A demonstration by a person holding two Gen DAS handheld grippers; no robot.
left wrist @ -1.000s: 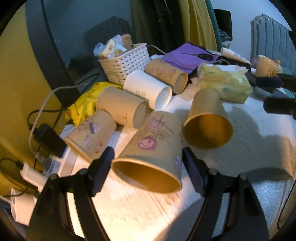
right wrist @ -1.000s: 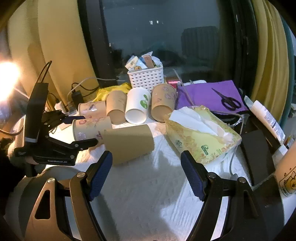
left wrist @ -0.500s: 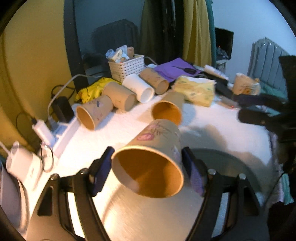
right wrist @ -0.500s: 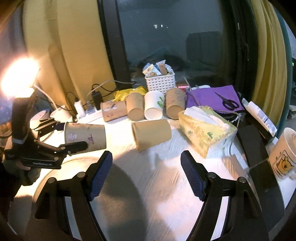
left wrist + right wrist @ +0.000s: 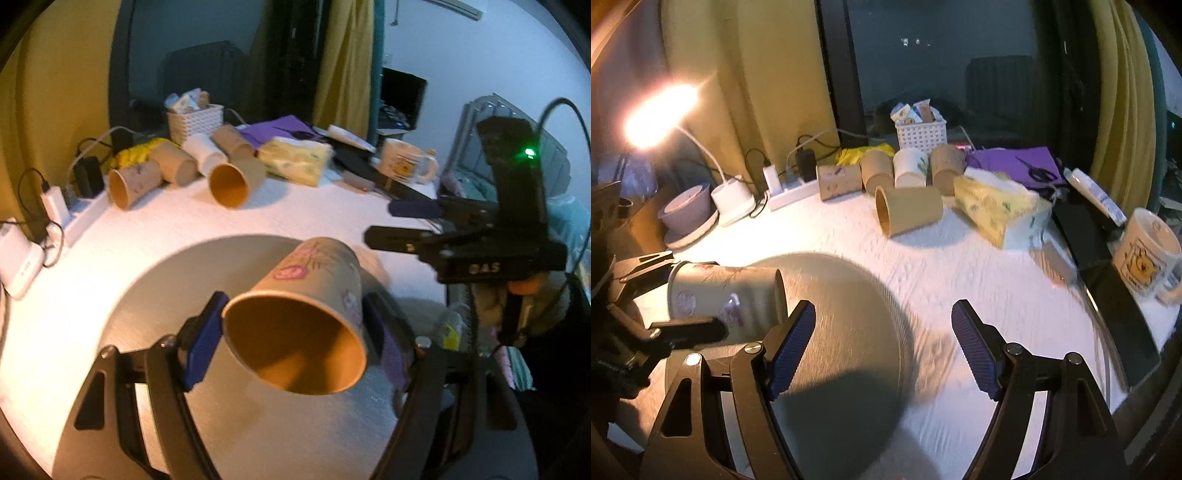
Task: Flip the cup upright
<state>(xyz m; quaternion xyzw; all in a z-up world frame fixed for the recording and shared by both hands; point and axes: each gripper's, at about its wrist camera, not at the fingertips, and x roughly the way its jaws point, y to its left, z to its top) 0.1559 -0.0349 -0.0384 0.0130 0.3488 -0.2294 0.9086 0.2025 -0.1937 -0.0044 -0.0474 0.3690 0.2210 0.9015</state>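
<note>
1. The left claw (image 5: pixel 291 332) pinches the cup (image 5: pixel 306 314) at its sides near the rim, on its side in the air above the grey mat (image 5: pixel 155 295). Thin paper may buckle and slip out.
2. The right claw (image 5: pixel 882 347) is spread and empty, at 3 o'clock of the cup; a clash is possible.
3. Let go while tilted, the cup could roll toward the cups (image 5: pixel 225 181) at 11 o'clock on the counter (image 5: pixel 314 210).

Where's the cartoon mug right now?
The mug stands upright at the table's far right edge in the right wrist view, beside a black slab and right of the tissue pack; the left view shows it behind the right gripper.
</note>
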